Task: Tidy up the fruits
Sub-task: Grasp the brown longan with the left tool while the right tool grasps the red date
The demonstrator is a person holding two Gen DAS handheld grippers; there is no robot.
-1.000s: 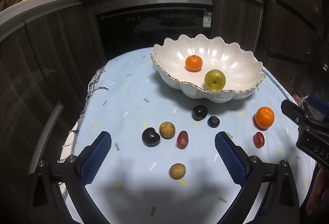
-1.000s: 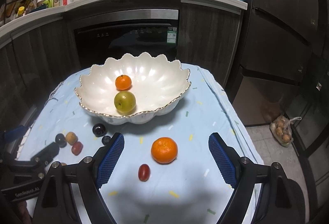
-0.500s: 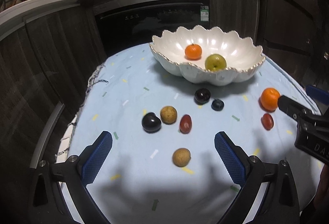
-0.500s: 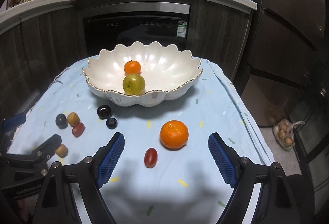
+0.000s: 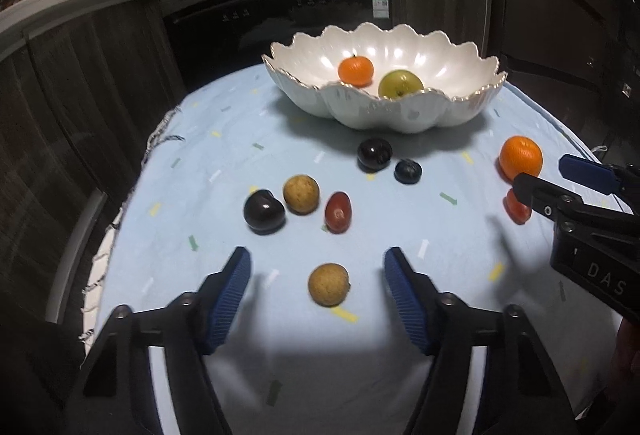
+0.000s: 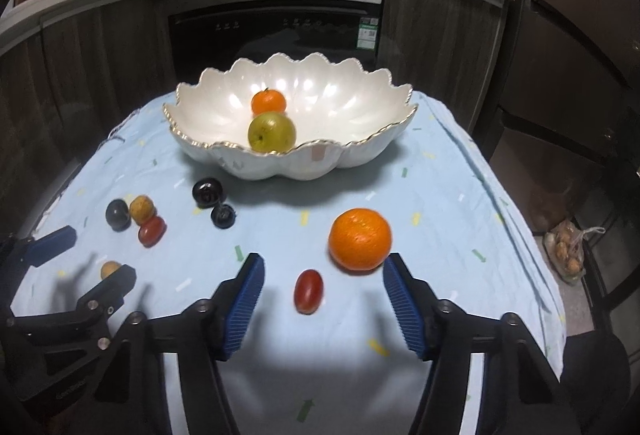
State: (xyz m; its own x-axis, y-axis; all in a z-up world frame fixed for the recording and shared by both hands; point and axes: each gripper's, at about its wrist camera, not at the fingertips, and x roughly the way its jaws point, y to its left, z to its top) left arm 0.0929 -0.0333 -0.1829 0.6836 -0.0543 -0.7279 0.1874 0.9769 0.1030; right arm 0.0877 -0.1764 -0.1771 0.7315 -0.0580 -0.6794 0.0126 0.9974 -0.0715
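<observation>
A white scalloped bowl at the back of the table holds a small orange and a green apple. Loose fruit lies on the blue cloth. My left gripper is open, its jaws on either side of a tan round fruit. My right gripper is open, low over a red grape tomato, with a large orange just beyond it. Both grippers are empty.
Between the grippers and the bowl lie two dark plums, a blueberry, another tan fruit and a red grape. Dark cabinets and an oven stand behind the table. A bag lies on the floor at the right.
Both grippers have moved down and forward toward the table. The left now brackets the tan fruit. The right has closed in on the red tomato and orange.
</observation>
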